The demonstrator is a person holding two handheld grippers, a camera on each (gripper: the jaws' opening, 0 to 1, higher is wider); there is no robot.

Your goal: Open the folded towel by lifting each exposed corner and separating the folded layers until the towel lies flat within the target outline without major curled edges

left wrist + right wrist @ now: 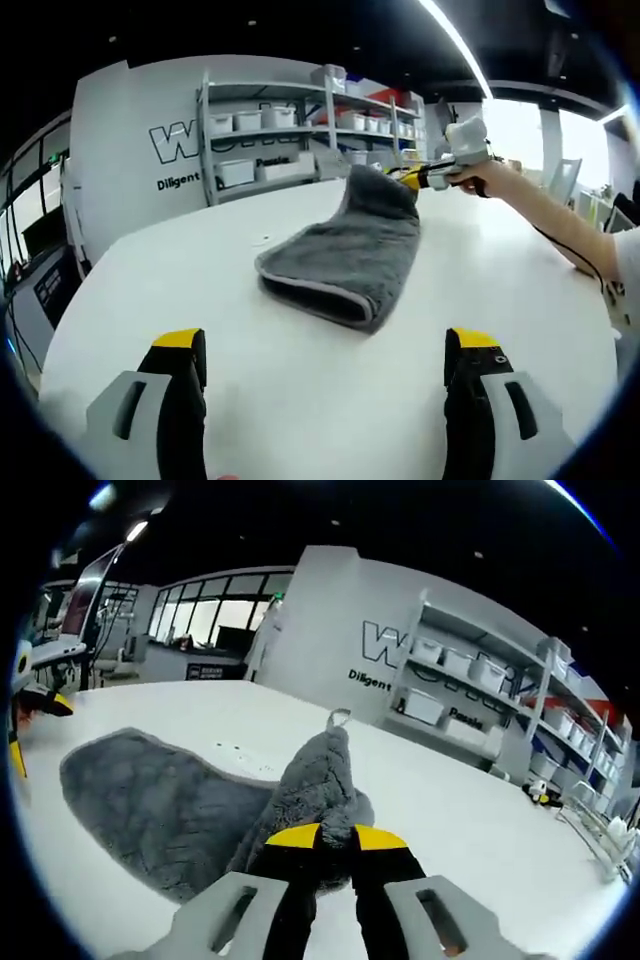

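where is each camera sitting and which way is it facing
Left gripper view: rides the left gripper, jaws open, looking across the white table at the grey towel and shelves; the person's arm holds the right gripper at the towel's far corner.
Right gripper view: rides the right gripper, jaws shut on the lifted towel.
Shared: towel, table, shelves.

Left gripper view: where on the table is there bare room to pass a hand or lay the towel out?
Bare table lies between the open left claw and the towel's folded edge, and left of the towel toward the shelving. It is crowded at the towel's far corner, where the right claw is shut on the cloth.
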